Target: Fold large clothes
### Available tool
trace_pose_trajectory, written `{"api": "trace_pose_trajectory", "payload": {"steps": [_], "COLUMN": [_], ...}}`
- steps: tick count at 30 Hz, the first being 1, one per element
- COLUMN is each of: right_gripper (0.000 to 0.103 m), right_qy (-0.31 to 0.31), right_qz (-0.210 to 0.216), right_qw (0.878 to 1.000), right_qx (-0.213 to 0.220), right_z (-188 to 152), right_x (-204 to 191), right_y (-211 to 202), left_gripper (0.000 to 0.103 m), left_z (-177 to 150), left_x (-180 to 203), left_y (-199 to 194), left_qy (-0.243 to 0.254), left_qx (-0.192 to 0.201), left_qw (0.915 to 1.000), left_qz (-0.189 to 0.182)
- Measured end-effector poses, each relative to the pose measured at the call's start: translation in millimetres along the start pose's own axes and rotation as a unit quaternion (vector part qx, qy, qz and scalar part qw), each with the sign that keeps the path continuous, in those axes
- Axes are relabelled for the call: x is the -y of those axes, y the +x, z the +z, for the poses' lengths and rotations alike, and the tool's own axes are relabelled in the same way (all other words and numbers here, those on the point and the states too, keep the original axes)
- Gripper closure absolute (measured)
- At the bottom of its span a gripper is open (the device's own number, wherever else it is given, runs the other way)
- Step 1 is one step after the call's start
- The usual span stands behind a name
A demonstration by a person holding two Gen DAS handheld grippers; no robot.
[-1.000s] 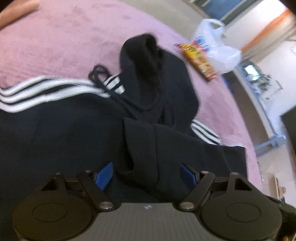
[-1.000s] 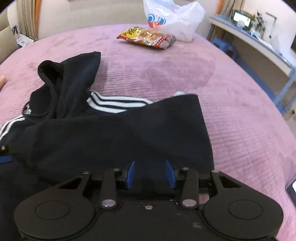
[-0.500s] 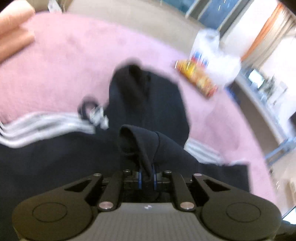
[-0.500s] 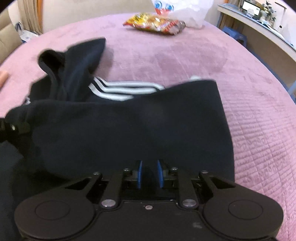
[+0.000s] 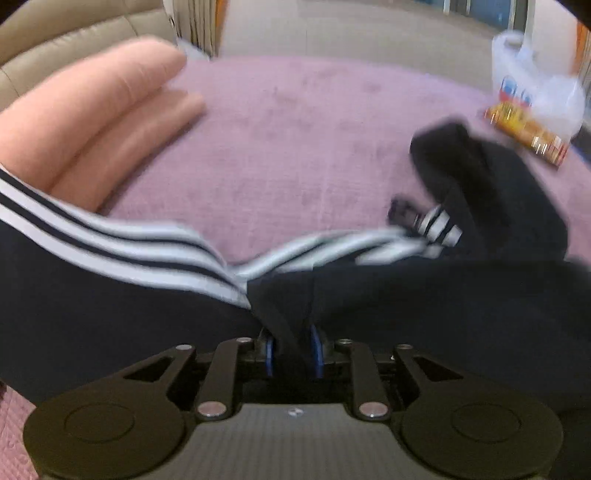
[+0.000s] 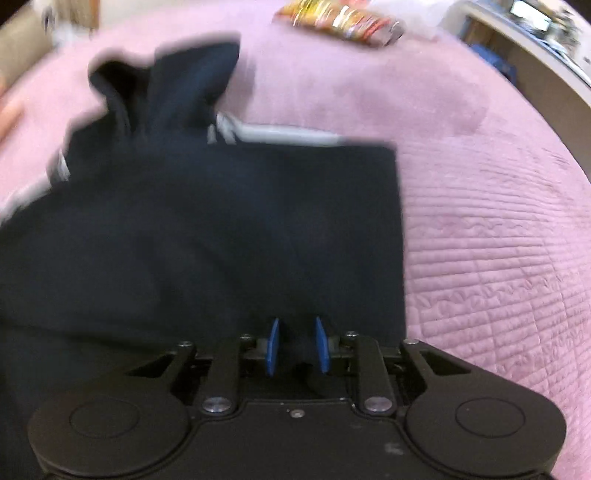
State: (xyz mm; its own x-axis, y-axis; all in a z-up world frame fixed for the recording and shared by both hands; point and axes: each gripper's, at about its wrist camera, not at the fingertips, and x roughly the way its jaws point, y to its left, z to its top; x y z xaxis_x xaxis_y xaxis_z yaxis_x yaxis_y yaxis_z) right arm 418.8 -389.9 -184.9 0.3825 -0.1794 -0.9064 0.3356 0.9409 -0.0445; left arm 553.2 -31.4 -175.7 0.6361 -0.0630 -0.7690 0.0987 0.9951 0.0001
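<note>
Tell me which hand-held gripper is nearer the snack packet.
Right, probably. The right hand-held gripper grips the jacket with the snack packet straight ahead; from the left hand-held gripper it lies far off right.

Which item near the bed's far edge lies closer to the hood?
The snack packet, orange-red, lies flat between the hood and the white plastic bag, which sits farther back.

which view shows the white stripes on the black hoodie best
The left wrist view: the white stripes run long and wide across the black hoodie, blurred by motion. The right wrist view shows only short blurred bits of stripe behind the folded fabric.
</note>
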Motion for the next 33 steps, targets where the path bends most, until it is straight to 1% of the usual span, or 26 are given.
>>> {"api": "trace_pose_trajectory", "payload": {"steps": [1,2,3,4,5,6,7,9,11,12,13,14,15,17,19,20,22,23,24,26,27,28,29,30,31,33], "right_gripper": [0.076,0.076,0.076,0.076,0.071,0.070,0.070,0.071,0.071,0.072,0.072,0.072,0.072,0.071,0.066,0.065,0.055,0.052,0.053,0.052,0.052,0.053,0.052,0.052,0.051,0.049], "right_qy": [-0.008,-0.012,-0.010,-0.004,0.005,0.015,0.026,0.038,0.047,0.055,0.077,0.099,0.105,0.107,0.105,0.103,0.102,0.100,0.096,0.089,0.089,0.089,0.086,0.082,0.075,0.063], "right_qz": [0.001,0.007,0.016,0.026,0.031,0.032,0.033,0.028,0.013,0.013,0.015,0.017,0.013,0.005,0.009,0.012,0.020,0.018,0.007,-0.006,-0.006,-0.004,-0.004,-0.005,-0.006,-0.004], "right_qw": [1.000,1.000,0.999,0.997,0.995,0.994,0.993,0.995,0.998,0.998,0.997,0.995,0.994,0.994,0.994,0.994,0.995,0.995,0.995,0.996,0.996,0.996,0.996,0.996,0.997,0.998], "right_qx": [0.008,0.023,0.046,0.071,0.091,0.103,0.107,0.089,0.048,0.018,-0.009,-0.005,-0.011,-0.025,-0.025,-0.022,-0.011,-0.001,0.011,0.021,0.022,0.021,0.020,0.020,0.021,0.020], "right_z": [4,8,13,19,25,31,37,46,49,48,45,43,44,52,53,53,49,46,43,39,36,35,33,32,31,30], "right_x": [-2,-4,-4,-5,-5,-6,-7,-12,-18,-19,-18,-14,-15,-17,-17,-17,-15,-15,-15,-17,-18,-20,-22,-25,-30,-38], "right_y": [-5,-14,-25,-37,-45,-49,-48,-33,-8,7,21,22,22,22,19,16,1,-8,-16,-28,-33,-36,-40,-41,-43,-44], "left_gripper": [0.070,0.067,0.064,0.064,0.064,0.065,0.067,0.076,0.077,0.079,0.079,0.079,0.079,0.079,0.077,0.075,0.064,0.063,0.061,0.059,0.056,0.051,0.046,0.035,0.025,0.023], "left_z": [4,6,7,12,18,20,21,15,5,0,-5,-5,-3,-1,2,4,6,8,11,19,24,30,34,41,46,54], "left_x": [-3,-4,-7,-4,1,8,14,25,27,27,25,25,24,20,0,-13,-46,-62,-79,-119,-140,-164,-182,-204,-221,-259], "left_y": [-14,-24,-36,-43,-46,-41,-35,-7,27,38,41,41,40,29,6,-10,-38,-52,-66,-92,-105,-118,-127,-136,-141,-149], "left_qy": [-0.010,-0.017,-0.023,-0.024,-0.018,-0.005,0.011,0.022,0.007,0.001,-0.002,0.000,0.001,-0.016,-0.038,-0.047,-0.066,-0.072,-0.077,-0.092,-0.103,-0.119,-0.131,-0.147,-0.160,-0.209], "left_qx": [0.023,0.042,0.062,0.077,0.078,0.064,0.046,0.002,-0.055,-0.069,-0.052,-0.045,-0.046,-0.037,-0.012,0.001,0.029,0.043,0.059,0.087,0.103,0.123,0.137,0.153,0.161,0.176], "left_qw": [0.9997,0.9990,0.9978,0.9965,0.9959,0.9955,0.9952,0.9953,0.9938,0.9937,0.9944,0.9946,0.9945,0.9945,0.9950,0.9956,0.9967,0.9965,0.9948,0.9871,0.9807,0.9715,0.9637,0.9531,0.9457,0.9296], "left_qz": [-0.002,-0.004,-0.010,-0.023,-0.043,-0.070,-0.086,-0.094,-0.096,-0.089,-0.092,-0.094,-0.094,-0.097,-0.092,-0.081,-0.038,-0.004,0.031,0.099,0.131,0.165,0.188,0.216,0.232,0.247]}}
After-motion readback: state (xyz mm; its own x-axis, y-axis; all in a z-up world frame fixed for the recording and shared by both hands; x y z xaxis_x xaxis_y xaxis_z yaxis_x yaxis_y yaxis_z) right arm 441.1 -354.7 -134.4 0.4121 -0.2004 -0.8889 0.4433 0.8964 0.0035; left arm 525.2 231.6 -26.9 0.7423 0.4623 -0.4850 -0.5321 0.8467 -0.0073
